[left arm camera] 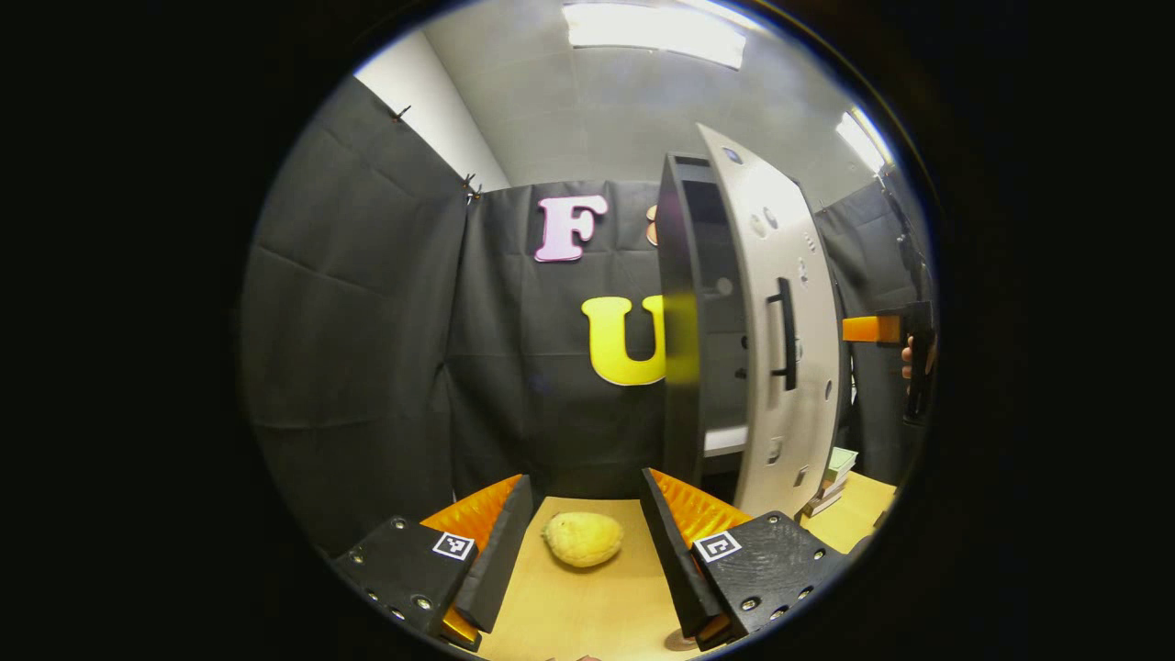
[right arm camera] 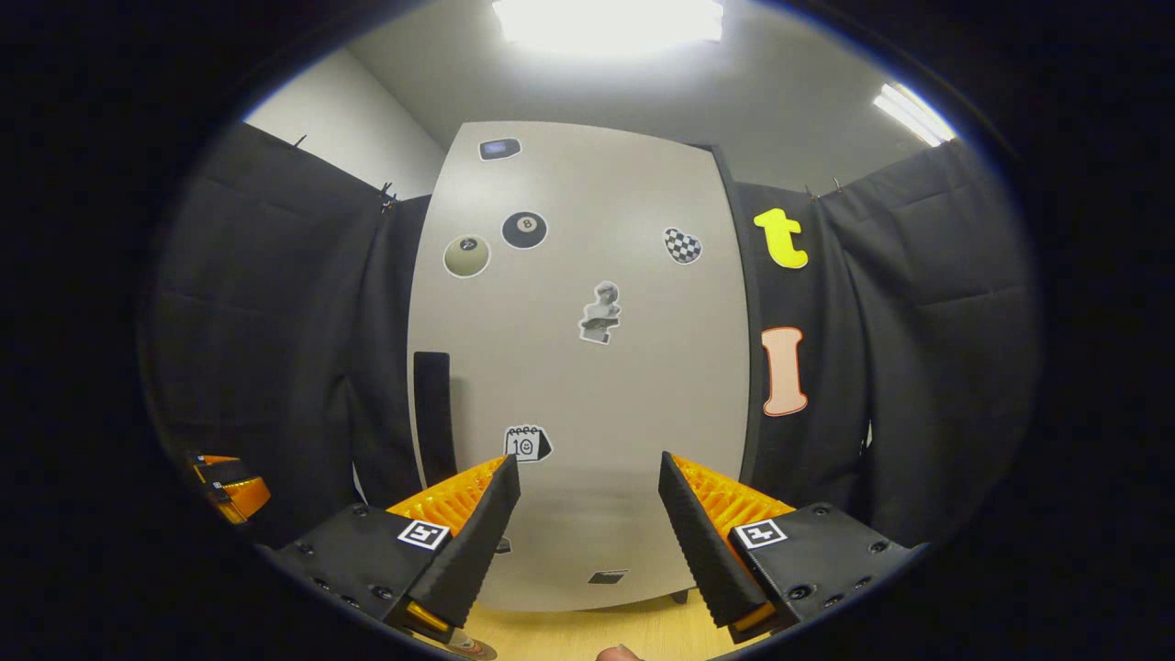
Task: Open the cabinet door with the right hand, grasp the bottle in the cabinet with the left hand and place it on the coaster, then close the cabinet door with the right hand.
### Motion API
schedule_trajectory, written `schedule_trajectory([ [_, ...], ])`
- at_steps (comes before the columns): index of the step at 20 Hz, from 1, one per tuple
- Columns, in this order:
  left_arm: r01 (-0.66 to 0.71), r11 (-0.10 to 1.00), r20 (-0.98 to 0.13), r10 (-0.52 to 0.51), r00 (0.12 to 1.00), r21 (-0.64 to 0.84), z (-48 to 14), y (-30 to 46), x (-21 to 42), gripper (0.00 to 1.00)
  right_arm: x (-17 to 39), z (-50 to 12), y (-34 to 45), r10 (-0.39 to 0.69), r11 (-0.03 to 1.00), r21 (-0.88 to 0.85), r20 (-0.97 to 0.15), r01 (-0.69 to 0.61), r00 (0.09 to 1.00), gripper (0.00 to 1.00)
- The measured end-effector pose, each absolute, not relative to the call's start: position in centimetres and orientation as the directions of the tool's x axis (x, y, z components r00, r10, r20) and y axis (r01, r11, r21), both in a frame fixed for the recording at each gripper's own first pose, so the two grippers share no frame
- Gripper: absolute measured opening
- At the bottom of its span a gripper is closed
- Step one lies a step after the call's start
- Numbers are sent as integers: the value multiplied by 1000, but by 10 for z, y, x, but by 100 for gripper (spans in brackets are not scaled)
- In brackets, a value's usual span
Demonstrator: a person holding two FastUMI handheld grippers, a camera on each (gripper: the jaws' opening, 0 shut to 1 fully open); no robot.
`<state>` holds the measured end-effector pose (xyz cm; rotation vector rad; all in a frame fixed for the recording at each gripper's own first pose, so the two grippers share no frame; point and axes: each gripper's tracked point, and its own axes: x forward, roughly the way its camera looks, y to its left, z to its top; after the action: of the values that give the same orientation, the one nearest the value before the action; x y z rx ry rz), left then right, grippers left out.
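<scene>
The cabinet stands to the right on the wooden table. Its pale door, with a black handle, is ajar, and the gap shows a dark interior with a pale shelf. The door hides most of the inside. My left gripper is open, low over the table and left of the cabinet. My right gripper is open and faces the sticker-covered door from close by, with the handle to its left. From the left gripper view, the right gripper and its hand are beyond the door.
A yellow lemon-like fruit lies on the table between my left gripper's fingers. A stack of books sits at the cabinet's right foot. A small round disc peeks in at the table's near edge. The left gripper is far left.
</scene>
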<state>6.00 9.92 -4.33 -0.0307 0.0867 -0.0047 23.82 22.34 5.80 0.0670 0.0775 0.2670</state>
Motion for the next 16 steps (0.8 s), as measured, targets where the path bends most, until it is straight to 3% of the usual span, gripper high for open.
schedule_trajectory([
  [4,24,999,-73,-26,997,-26,-23,40,55,68,218,57,167,259,965,64,-66,-255,964,94],
  [10,52,998,-53,-53,997,-25,7,-43,46,69,195,46,77,239,970,55,-81,-235,968,97],
  [16,8,1000,-40,-8,999,-4,26,-84,33,68,183,31,9,236,971,53,-83,-233,968,96],
])
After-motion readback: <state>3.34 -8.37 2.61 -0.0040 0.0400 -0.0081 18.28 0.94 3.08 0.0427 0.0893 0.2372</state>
